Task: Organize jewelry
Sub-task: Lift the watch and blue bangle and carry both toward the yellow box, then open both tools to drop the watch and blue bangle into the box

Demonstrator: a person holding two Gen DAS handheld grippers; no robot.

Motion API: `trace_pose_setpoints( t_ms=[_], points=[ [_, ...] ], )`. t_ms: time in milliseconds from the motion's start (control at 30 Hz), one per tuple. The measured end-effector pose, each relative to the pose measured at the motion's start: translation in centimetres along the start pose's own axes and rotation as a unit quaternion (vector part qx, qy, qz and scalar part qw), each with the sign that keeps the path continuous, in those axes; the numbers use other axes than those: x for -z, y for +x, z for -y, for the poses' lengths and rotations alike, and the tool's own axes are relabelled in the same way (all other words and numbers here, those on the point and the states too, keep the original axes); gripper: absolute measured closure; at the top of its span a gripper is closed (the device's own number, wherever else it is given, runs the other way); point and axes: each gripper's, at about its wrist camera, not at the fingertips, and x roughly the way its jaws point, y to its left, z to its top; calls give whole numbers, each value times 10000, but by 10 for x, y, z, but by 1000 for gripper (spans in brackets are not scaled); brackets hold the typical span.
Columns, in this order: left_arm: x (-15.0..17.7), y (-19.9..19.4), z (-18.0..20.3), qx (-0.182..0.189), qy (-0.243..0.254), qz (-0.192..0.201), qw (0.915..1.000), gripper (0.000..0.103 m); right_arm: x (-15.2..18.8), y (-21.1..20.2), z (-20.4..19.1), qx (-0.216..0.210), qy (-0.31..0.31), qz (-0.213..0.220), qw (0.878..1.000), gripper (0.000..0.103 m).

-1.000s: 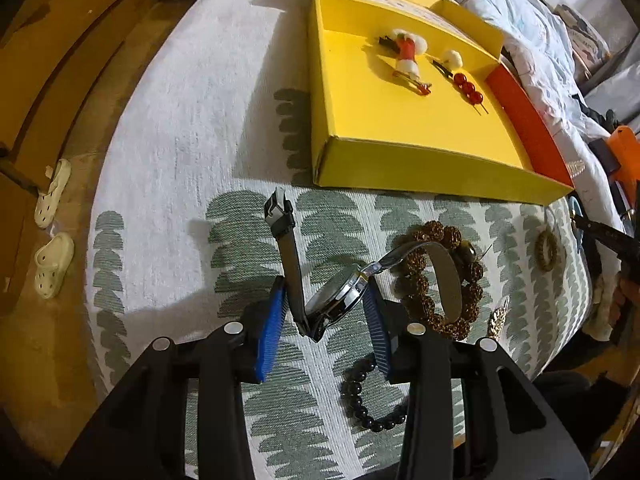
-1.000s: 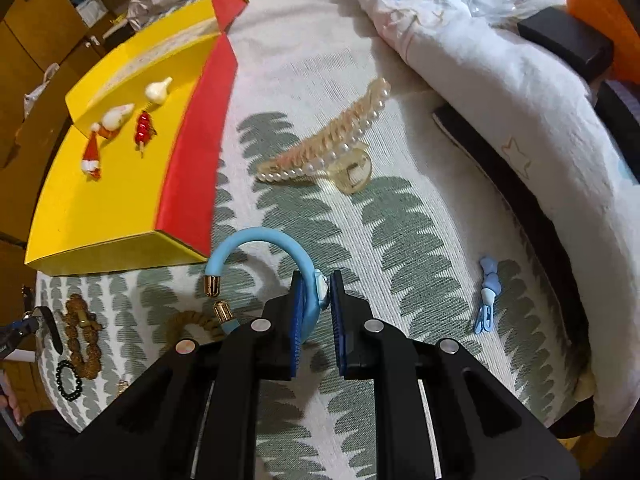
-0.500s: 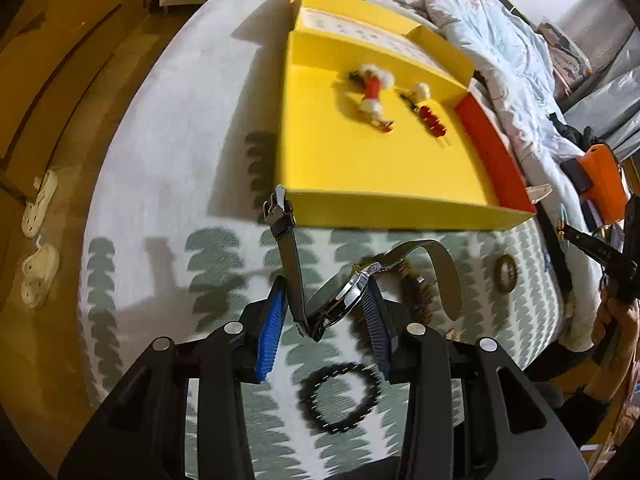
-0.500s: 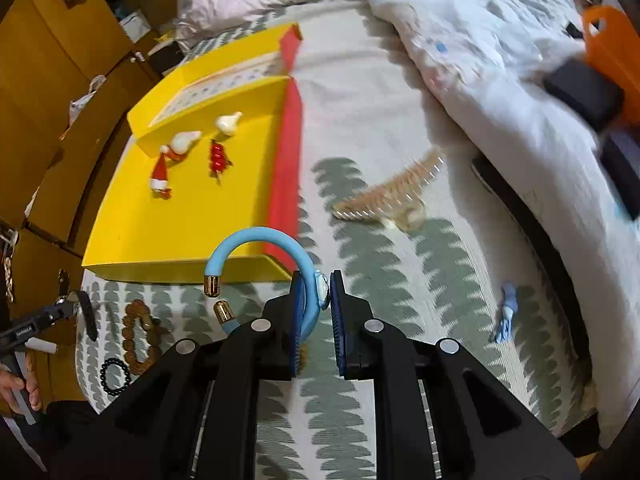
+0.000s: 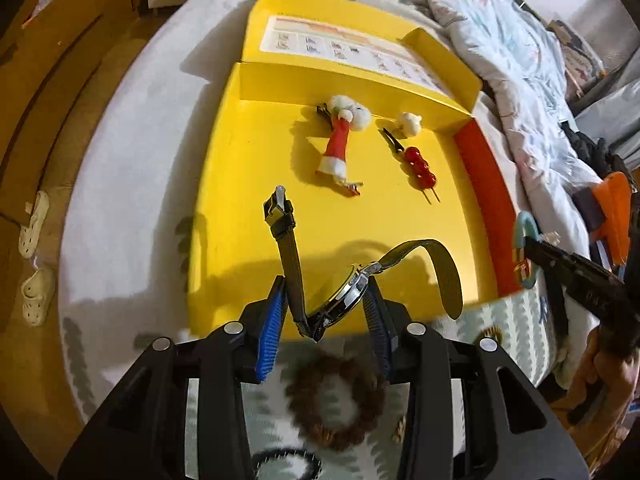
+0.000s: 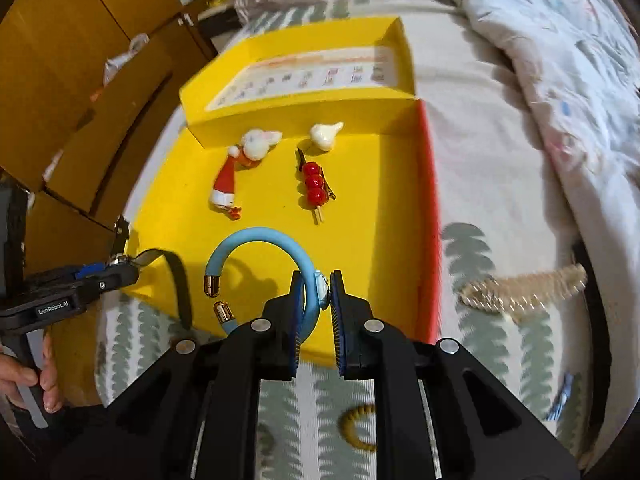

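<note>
Left gripper: clamped on black-strapped steel wristwatch, over yellow cardboard tray at six o'clock. Right gripper: clamped on pale-blue open bangle. Step: carrying to tray. Next: lower, release.

My left gripper pinches a watch by its case, one strap standing up, the other curling right. It hangs over the near edge of the yellow box. Far inside lie a Santa hair clip and, to its right, a red-bead clip. At the right edge my right gripper carries a blue bracelet. A brown bead bracelet lies blurred nearest me.
</note>
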Motion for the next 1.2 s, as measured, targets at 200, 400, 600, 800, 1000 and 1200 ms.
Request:
trace_pose_setpoints(
  t_ms=[200, 400, 600, 800, 1000, 1200],
  points=[
    [-16, 31, 7, -64, -9, -274, 9996, 64, -13, 58, 4, 103, 3, -556, 9984, 89],
    [-25, 55, 5, -319, -39, -400, 9987, 64, -22, 78, -3, 351, -115, -668, 9971, 89],
    [-25, 65, 3, -314, -104, -352, 9988, 62, -23, 87, -4, 568, -199, -621, 9963, 83],
    [-24, 64, -5, -267, -217, -249, 9991, 59, -21, 82, 3, 477, -107, -485, 9976, 80],
    [-22, 19, -4, -66, -144, 319, 9994, 26, -21, 50, 9, 342, -64, -107, 9993, 62],
    [-2, -18, -12, -21, -22, 600, 9982, 26, -5, 4, 16, 278, -32, 254, 9993, 59]
  ],
)
